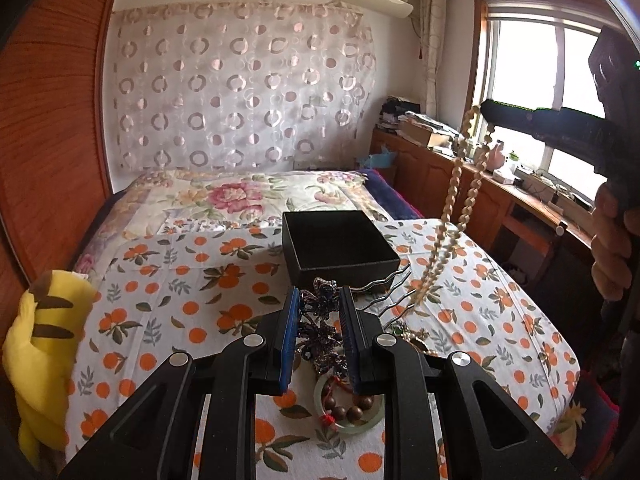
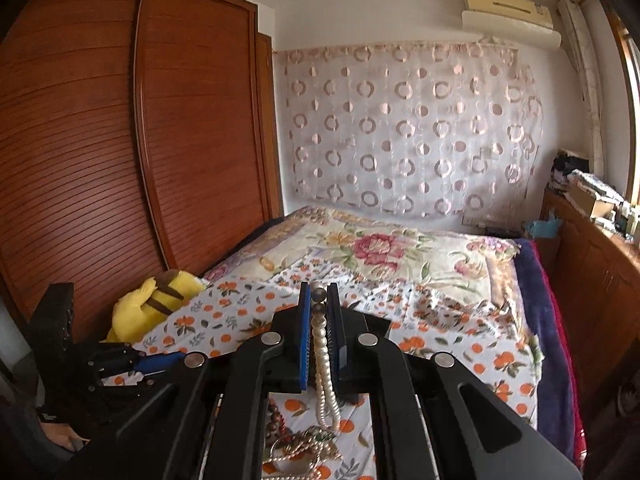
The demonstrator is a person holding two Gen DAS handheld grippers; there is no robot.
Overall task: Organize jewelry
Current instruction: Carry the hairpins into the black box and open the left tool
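Observation:
An open black box [image 1: 338, 242] sits on the orange-print bedspread [image 1: 192, 300]. My left gripper [image 1: 320, 308] is shut on a dark purple jewelled hairpiece [image 1: 320, 320] just in front of the box, above a jade bangle [image 1: 348, 420] and brown wooden beads [image 1: 352, 410]. A silver hair comb [image 1: 390, 288] lies right of it. My right gripper [image 2: 319, 308] is shut on a pearl necklace [image 2: 324, 360], held high; the strand hangs down to the jewelry pile [image 2: 300, 448]. In the left wrist view the necklace [image 1: 460, 184] dangles right of the box.
A yellow plush toy [image 1: 44, 340] lies at the bed's left edge. A wooden wardrobe [image 2: 120, 140] stands left of the bed. A wooden cabinet with clutter [image 1: 460, 160] runs under the window on the right. A floral quilt [image 1: 240, 196] covers the far bed.

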